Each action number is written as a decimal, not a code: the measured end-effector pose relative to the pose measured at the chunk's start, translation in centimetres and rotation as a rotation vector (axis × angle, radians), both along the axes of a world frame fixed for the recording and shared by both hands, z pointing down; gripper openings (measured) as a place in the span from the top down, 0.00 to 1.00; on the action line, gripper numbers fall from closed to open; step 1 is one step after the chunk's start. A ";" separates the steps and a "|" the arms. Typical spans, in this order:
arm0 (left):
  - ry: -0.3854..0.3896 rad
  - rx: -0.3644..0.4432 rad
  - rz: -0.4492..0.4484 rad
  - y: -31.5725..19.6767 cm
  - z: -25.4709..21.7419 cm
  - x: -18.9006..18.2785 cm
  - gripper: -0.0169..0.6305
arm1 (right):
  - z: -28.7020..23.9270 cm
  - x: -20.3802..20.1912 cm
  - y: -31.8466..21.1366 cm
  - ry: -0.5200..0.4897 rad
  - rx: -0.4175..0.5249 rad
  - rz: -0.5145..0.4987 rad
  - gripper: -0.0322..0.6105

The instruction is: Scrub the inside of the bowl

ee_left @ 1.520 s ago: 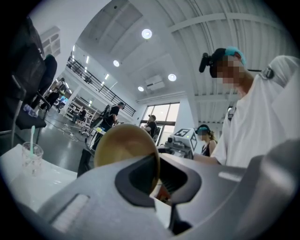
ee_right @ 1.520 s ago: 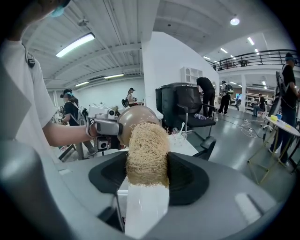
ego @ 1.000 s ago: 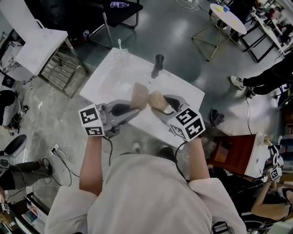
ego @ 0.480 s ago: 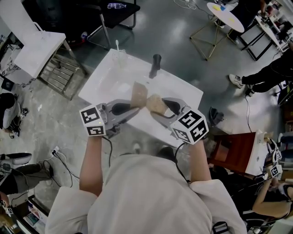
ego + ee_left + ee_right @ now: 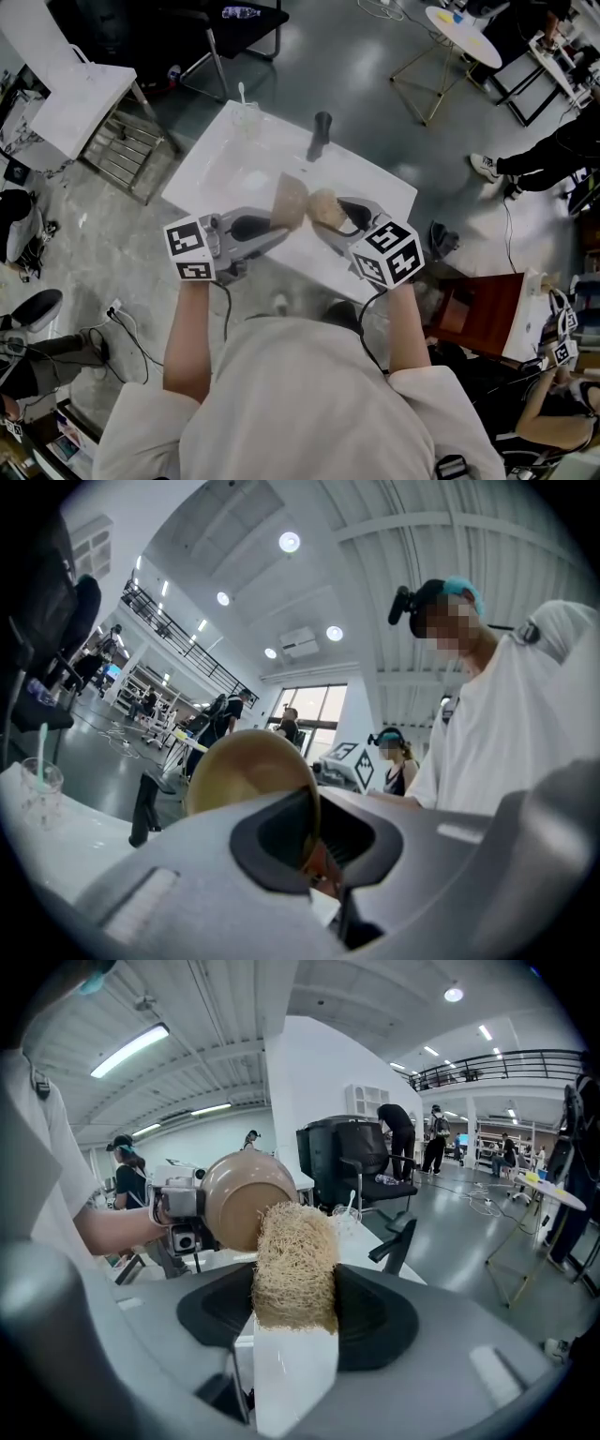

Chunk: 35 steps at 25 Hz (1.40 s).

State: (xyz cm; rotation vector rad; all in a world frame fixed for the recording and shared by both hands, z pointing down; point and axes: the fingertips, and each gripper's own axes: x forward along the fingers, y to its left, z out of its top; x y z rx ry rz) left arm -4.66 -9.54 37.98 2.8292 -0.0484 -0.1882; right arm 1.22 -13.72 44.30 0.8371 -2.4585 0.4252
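Nearest the person, the left gripper (image 5: 277, 228) had its jaws pinched narrow on the rim of the bowl (image 5: 289, 199). The right gripper (image 5: 325, 217) had its jaws clamped wide on a fibrous scrubber (image 5: 322, 206) that seemed to touch the bowl. Both were lifted above the white tabletop (image 5: 225, 155). Scrubbing looked under way, but I could not tell how much was left.

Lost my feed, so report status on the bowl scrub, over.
Left gripper shut on bowl rim, bowl held above white table. Right gripper shut on fibre scrubber, beside bowl; contact unclear. Nothing between them.
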 end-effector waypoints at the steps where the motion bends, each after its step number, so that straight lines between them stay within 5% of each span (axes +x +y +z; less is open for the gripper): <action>1: 0.010 -0.001 -0.007 -0.1 -0.1 -0.1 0.96 | 0.2 -0.1 0.1 0.005 -0.003 -0.003 0.56; 9: -0.048 0.001 -0.067 -1.4 1.1 -0.1 0.96 | -0.3 -0.9 1.5 -0.018 -0.018 -0.059 0.56; 18: -0.043 0.026 -0.011 0.1 0.9 -0.5 0.96 | -3.0 0.5 0.0 -0.061 0.037 -0.002 0.56; 27: -0.074 0.045 0.058 1.9 1.3 -0.1 0.96 | -7.2 -1.6 1.2 -0.152 0.096 -0.140 0.56; 35: -0.069 0.033 0.115 2.9 1.8 -0.1 0.96 | -5.3 -0.9 -0.1 -0.182 0.029 -0.123 0.56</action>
